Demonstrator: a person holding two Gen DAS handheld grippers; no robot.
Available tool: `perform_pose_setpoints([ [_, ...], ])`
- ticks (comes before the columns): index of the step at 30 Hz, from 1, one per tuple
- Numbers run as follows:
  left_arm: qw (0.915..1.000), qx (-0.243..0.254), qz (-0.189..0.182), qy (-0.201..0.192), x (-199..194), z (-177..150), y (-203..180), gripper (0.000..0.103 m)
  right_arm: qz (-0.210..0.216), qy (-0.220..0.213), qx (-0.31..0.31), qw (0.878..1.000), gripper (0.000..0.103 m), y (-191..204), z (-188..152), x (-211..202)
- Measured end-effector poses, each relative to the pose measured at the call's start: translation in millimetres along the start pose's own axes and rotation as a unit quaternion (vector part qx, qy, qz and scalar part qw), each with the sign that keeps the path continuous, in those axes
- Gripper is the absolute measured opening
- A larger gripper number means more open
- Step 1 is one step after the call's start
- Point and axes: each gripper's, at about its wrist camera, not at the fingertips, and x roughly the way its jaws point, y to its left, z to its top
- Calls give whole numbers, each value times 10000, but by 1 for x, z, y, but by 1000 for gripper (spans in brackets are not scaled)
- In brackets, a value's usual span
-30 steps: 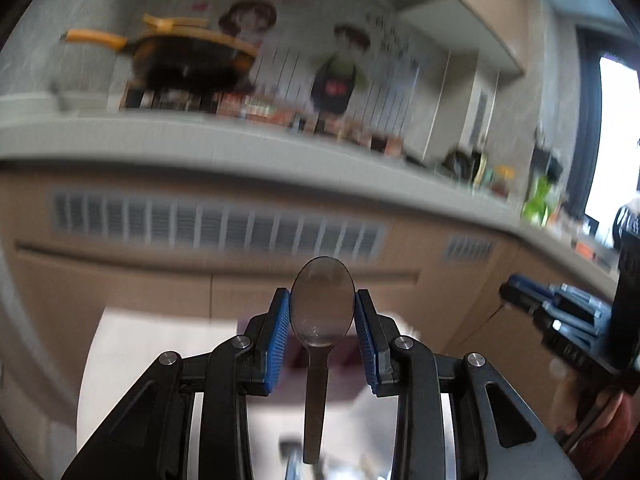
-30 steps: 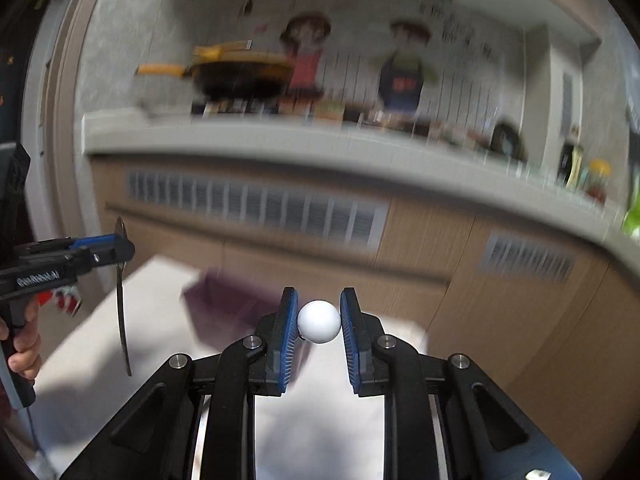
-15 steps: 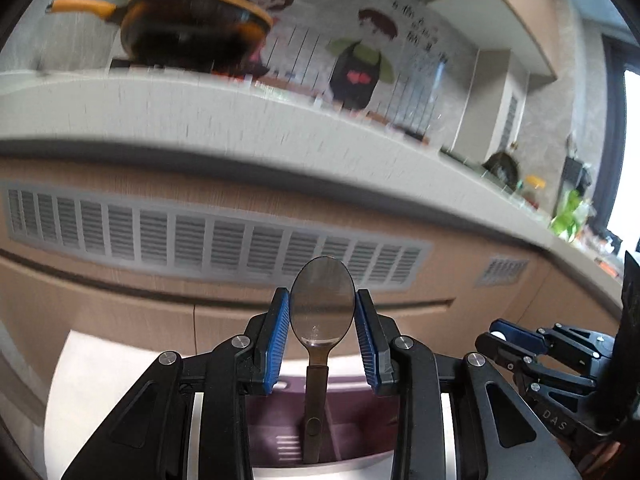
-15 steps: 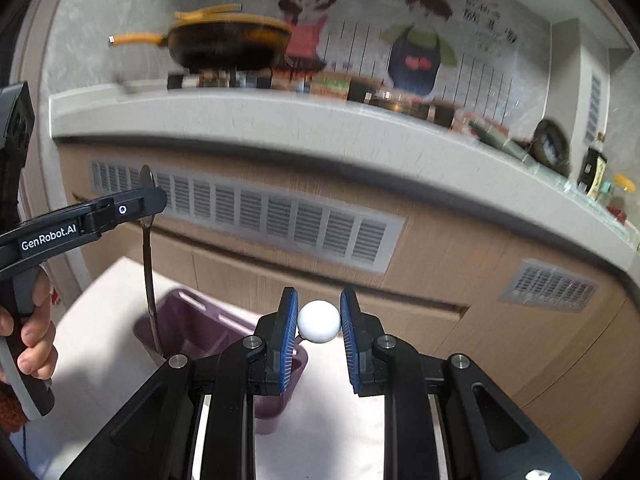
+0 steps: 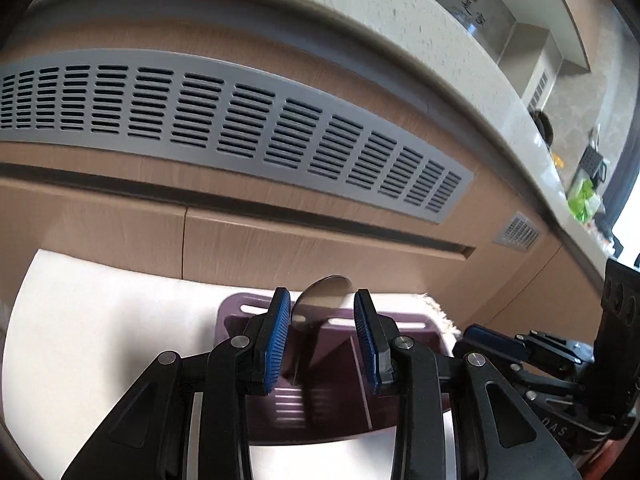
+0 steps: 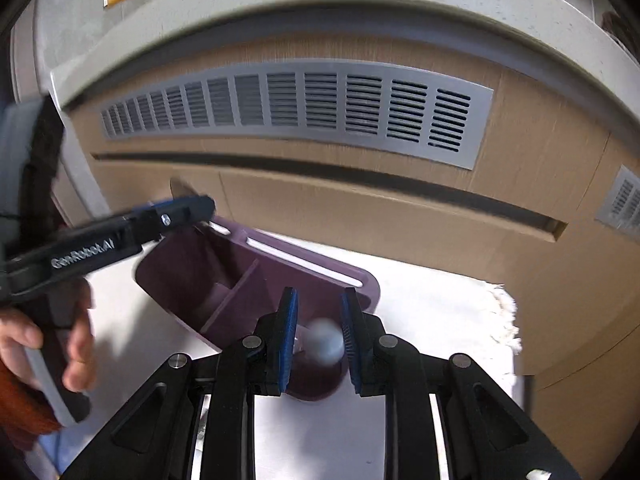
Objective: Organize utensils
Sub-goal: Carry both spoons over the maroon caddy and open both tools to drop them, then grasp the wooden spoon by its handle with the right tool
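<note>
The left gripper (image 5: pixel 320 334) has its blue-padded jaws spread, with gaps on both sides of a metal spoon (image 5: pixel 318 310). The spoon's bowl stands between and just beyond the pads, tilted, while its blurred handle runs down into a purple utensil holder (image 5: pixel 416 330) below.

The right gripper (image 6: pixel 316 334) also has its jaws parted. Between them is a blurred white ball-shaped utensil end (image 6: pixel 325 342); whether the right pad touches it cannot be told. It sits over the near compartment of the purple holder, which has a divider wall across its middle.

The holder rests on a white cloth (image 6: pixel 440 304) with a fringed edge, covering the worktop. Behind it are wooden cabinet fronts with a grey slotted vent panel (image 5: pixel 248 120).
</note>
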Motion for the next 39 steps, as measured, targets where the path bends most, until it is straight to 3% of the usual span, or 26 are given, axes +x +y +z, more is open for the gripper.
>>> perform_pose_setpoints([
  [6,9973,146,231,-686,-58,8,-8,38,-737,-1043,259,9915,27,-10,-6,-66],
  [9,9954,298,394,-823,-83,-6,-10,57,-1026,-1111,173,9883,35,-10,-19,-81],
  [11,9950,239,452,-853,-93,-25,-6,59,-1092,-871,-47,9902,35,-5,-38,-83],
  [13,9959,137,538,-713,-98,-43,0,59,-958,-560,-225,9936,35,0,-59,-82],
  [15,9967,211,754,-232,-98,-69,6,59,-610,-193,-336,9974,35,5,-82,-76],
  [18,9932,357,1106,94,-102,-108,9,59,-170,381,-443,9981,35,13,-119,-66],
  [25,9893,231,1125,896,-115,-174,18,58,-34,872,-702,9937,35,30,-165,-62],
  [29,9879,4,1150,1039,-120,-192,28,56,469,1003,-665,9916,35,43,-172,-64],
  [33,9830,40,1536,1001,-122,-198,30,54,1253,1076,-388,9855,35,59,-168,-55],
  [36,9816,142,1657,940,-127,-198,32,54,1448,1201,-256,9818,35,80,-163,-40],
  [39,9832,152,1574,917,-133,-197,33,53,1242,1304,-310,9832,35,102,-161,-20],
])
